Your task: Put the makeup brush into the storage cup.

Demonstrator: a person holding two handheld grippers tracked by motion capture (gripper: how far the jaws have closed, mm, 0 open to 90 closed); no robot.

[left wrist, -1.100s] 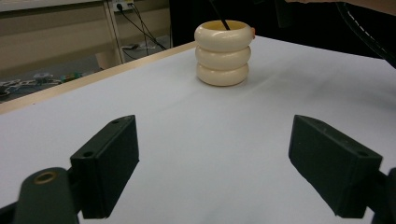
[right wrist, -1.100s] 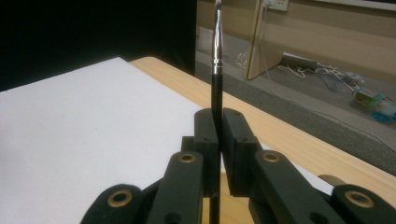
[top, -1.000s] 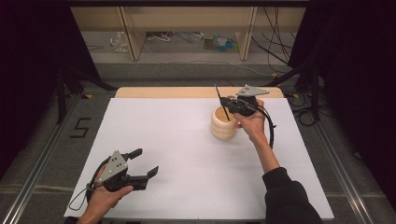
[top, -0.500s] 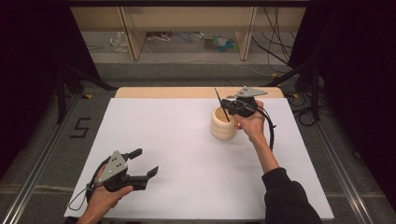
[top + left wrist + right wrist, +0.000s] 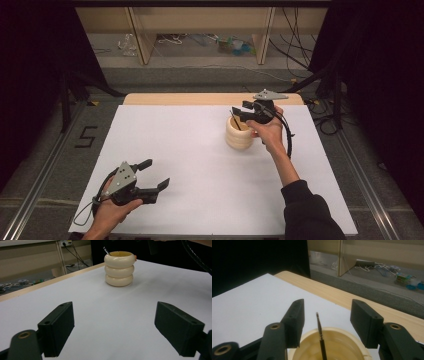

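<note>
A cream ribbed holder (image 5: 239,132) is being kept upright on the white surface (image 5: 200,150) at about 1 o'clock from centre, with a thin dark brush (image 5: 321,338) standing in it. The right tool (image 5: 243,113) is being held released just above its rim, jaws either side of the brush tip. The left tool (image 5: 154,174) is being rested released at 7 o'clock, well apart.
</note>
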